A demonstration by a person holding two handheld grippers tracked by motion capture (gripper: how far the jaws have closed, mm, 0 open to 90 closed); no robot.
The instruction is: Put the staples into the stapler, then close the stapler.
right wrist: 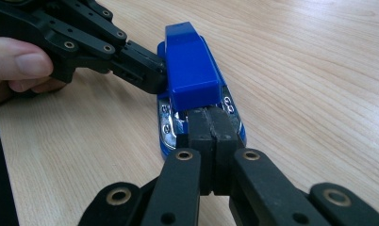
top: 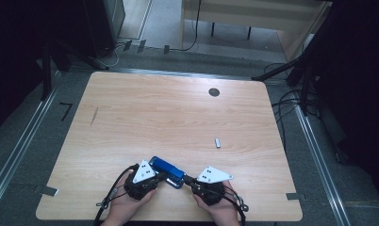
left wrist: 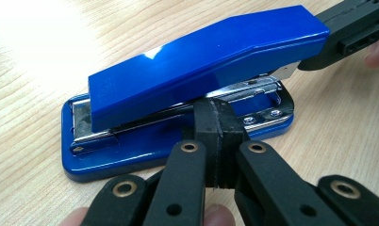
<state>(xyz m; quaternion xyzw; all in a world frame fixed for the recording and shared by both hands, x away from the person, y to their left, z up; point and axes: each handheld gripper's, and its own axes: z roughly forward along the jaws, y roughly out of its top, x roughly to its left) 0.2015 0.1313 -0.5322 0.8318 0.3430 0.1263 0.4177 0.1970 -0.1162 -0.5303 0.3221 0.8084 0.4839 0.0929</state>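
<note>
The blue stapler (top: 166,171) is lying flat on the desk (top: 168,113) near its front edge, right between the two sets of fingers, with its hinged top arm tilted up off the base. It is probably being kept flat so the base takes the push from both sides without sliding.

The left gripper (left wrist: 216,123) is coming at the stapler's long side. Its fingers are pressed together, and their joined tip is touching the metal magazine just under the raised blue arm, above the base. Nothing is pinched between them; they are working as a single blunt prod, seemingly to steady the body or nudge the magazine.

The right gripper (right wrist: 211,125) is meeting the stapler end-on. Its fingers are likewise pressed together with nothing between them, and their tip is sitting against the metal end just below the blue cap, over the base's rivets. Pushing from the end while the other tip braces the side looks like a way of keeping the stapler from turning.

Farther off on the desk, beyond the right fingers, a small pale piece (top: 218,142) is lying alone, and a dark round spot (top: 214,92) is sitting near the far edge.
</note>
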